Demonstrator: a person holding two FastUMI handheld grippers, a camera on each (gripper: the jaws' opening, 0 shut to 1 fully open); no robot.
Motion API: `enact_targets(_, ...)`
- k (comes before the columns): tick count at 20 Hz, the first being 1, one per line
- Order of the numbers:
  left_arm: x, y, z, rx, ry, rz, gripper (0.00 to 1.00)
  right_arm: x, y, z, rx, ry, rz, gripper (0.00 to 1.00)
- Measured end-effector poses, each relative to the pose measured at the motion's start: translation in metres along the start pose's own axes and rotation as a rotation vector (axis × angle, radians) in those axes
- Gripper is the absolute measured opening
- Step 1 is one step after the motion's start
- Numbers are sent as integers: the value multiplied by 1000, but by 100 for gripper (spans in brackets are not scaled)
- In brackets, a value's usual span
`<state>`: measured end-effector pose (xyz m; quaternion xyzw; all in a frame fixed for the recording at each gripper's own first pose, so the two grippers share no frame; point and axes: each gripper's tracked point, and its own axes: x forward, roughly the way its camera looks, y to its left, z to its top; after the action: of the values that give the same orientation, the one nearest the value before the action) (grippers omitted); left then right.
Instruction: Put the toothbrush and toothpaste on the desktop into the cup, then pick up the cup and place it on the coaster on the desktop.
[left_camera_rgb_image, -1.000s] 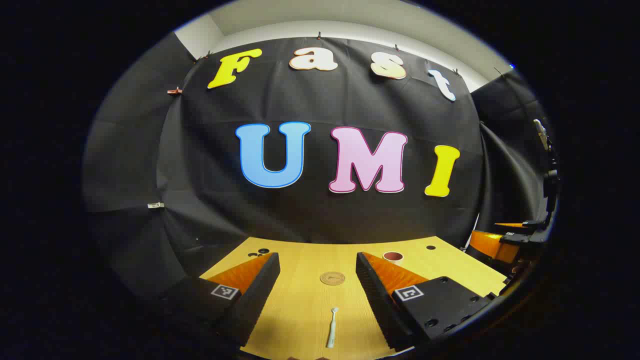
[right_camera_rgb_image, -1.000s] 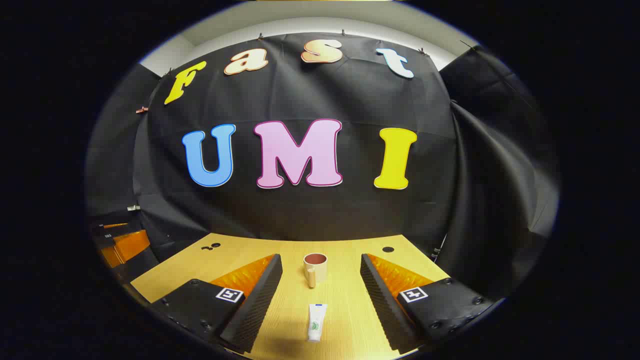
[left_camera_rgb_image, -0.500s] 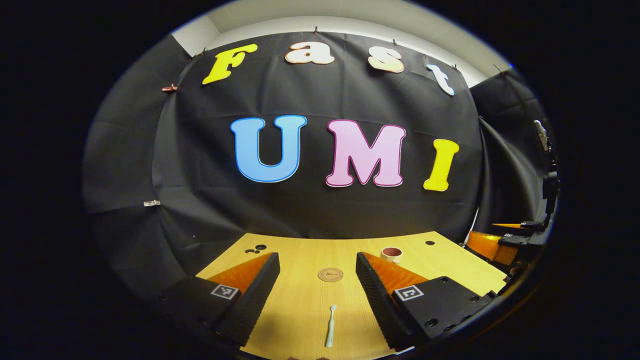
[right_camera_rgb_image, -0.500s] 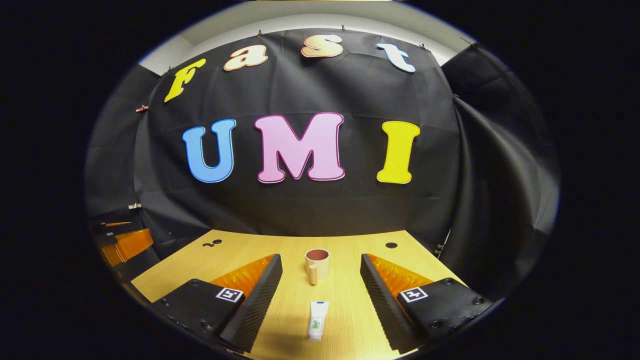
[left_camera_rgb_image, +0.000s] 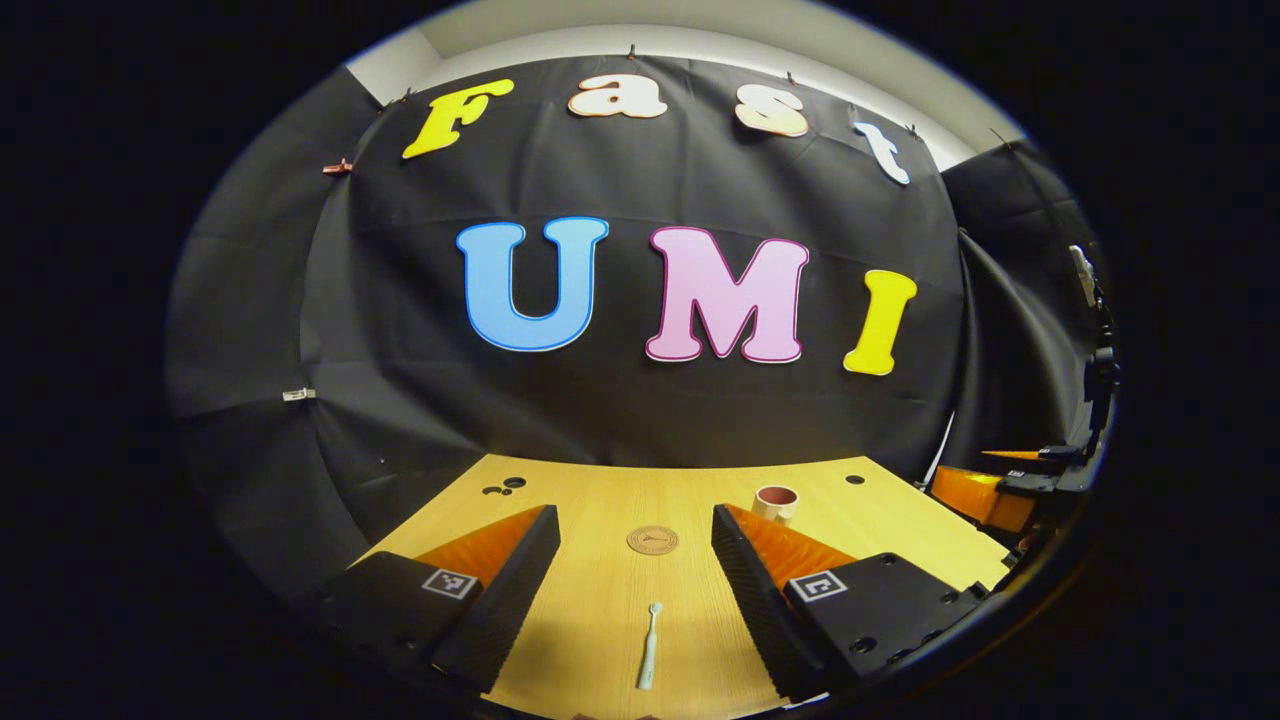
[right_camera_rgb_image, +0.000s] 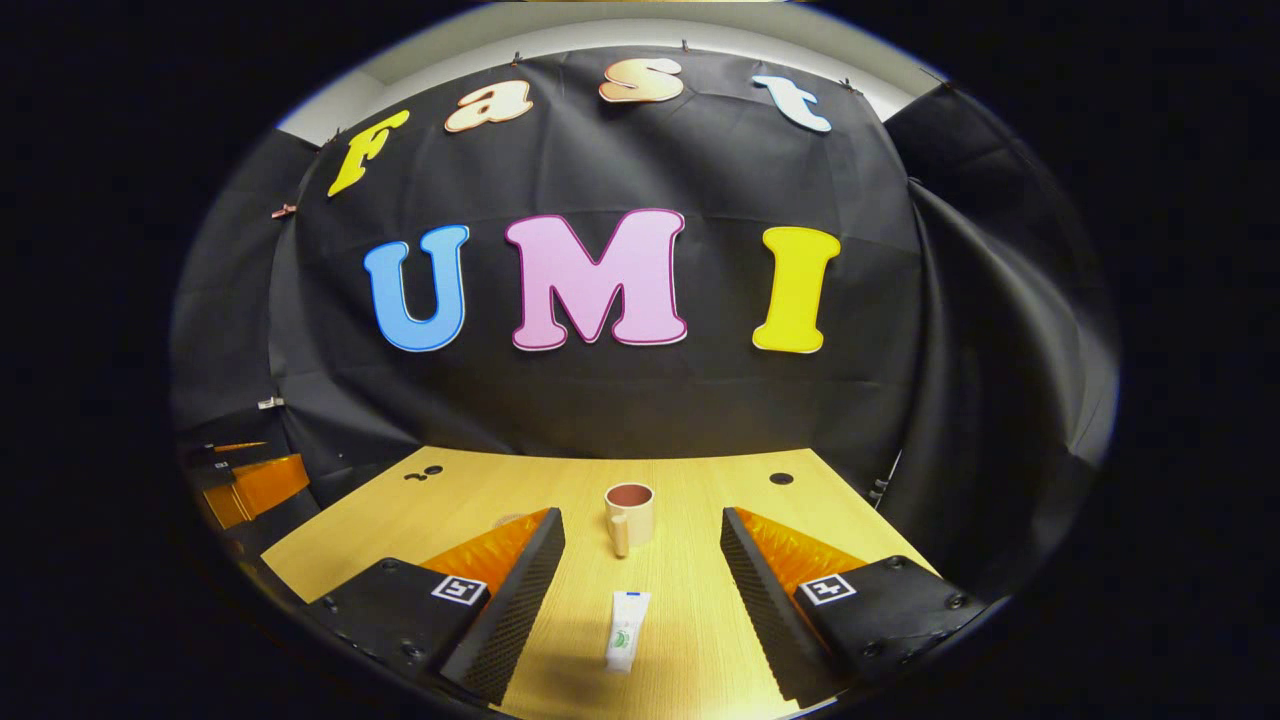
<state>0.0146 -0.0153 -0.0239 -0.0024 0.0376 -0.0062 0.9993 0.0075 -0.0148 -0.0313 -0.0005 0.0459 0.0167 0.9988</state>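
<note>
A pale toothbrush (left_camera_rgb_image: 649, 646) lies lengthwise on the wooden desktop (left_camera_rgb_image: 600, 590), between the spread fingers of my left gripper (left_camera_rgb_image: 636, 532), which is open above it. Beyond it sits a round brown coaster (left_camera_rgb_image: 652, 540). A beige cup (left_camera_rgb_image: 776, 501) stands farther right, partly behind a finger. In the right gripper view a white toothpaste tube (right_camera_rgb_image: 625, 629) lies between the fingers of my open right gripper (right_camera_rgb_image: 642, 530). The cup (right_camera_rgb_image: 629, 513) stands upright past the tube, handle towards me.
Dark round holes mark the desktop's far corners (left_camera_rgb_image: 508, 486) (right_camera_rgb_image: 781, 478). The other gripper shows at the right edge of the left gripper view (left_camera_rgb_image: 1000, 490) and at the left edge of the right gripper view (right_camera_rgb_image: 240, 480). Black cloth closes the back and sides.
Both views have tipped downward a little: more desktop shows, and the toothbrush, coaster, cup and toothpaste sit higher in frame. Neither gripper's opening has changed.
</note>
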Motion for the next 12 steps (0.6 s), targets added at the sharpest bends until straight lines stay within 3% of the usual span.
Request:
enact_targets(4,5,4,-13,-18,38,11,97,6,0,-14,3,58,21,97)
enact_targets(8,1,10,-15,-34,42,37,97,20,21,-63,-3,244,99,98)
enact_targets(12,-4,21,-21,-65,48,72,98,37,36,-99,-40,357,139,98)
